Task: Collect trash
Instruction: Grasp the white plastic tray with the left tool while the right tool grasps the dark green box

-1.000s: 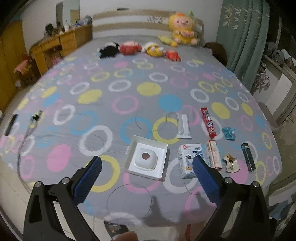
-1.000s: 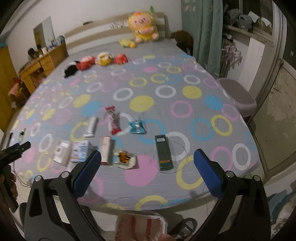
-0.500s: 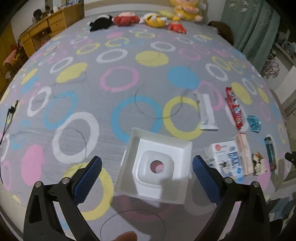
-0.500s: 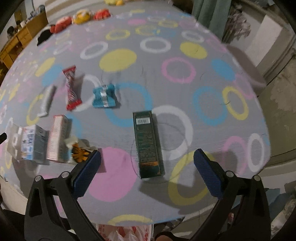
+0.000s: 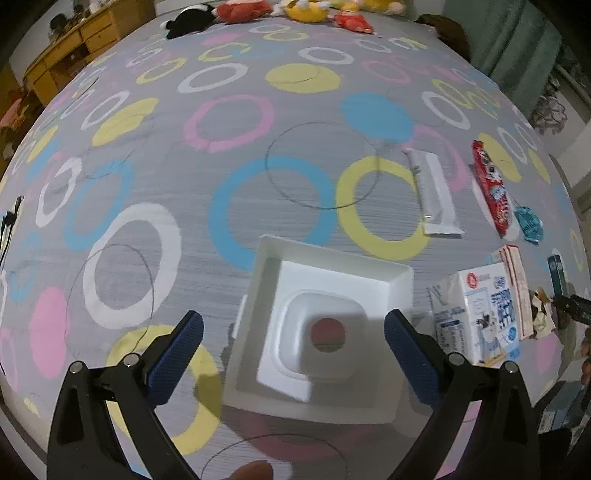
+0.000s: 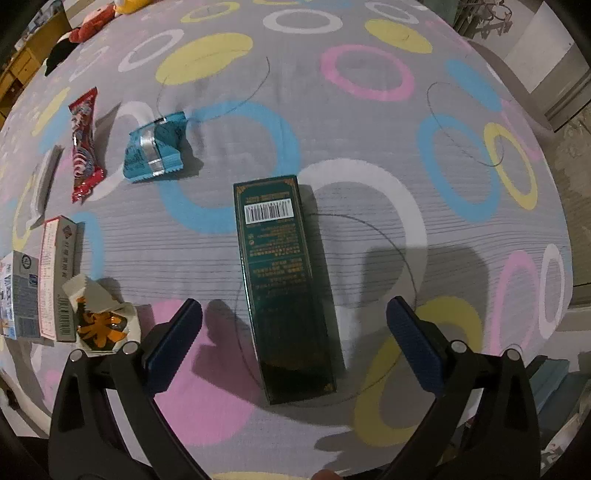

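My right gripper (image 6: 293, 332), spread wide, straddles the dark green box (image 6: 286, 284) lying lengthwise along my fingers; the left gripper (image 5: 293, 343) gapes over the white tray (image 5: 400, 275).

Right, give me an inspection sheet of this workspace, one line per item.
Surface: bedspread with coloured rings.
Job's things: white tray, green box, milk carton, red wrapper, blue wrapper, all lying loose.
Clutter: stuffed toys at the far edge.
Grippers: left hand-held gripper open over the tray; right hand-held gripper open astride the box.
Cables: black cable at left edge.
Surroundings: wooden dresser, green curtain.
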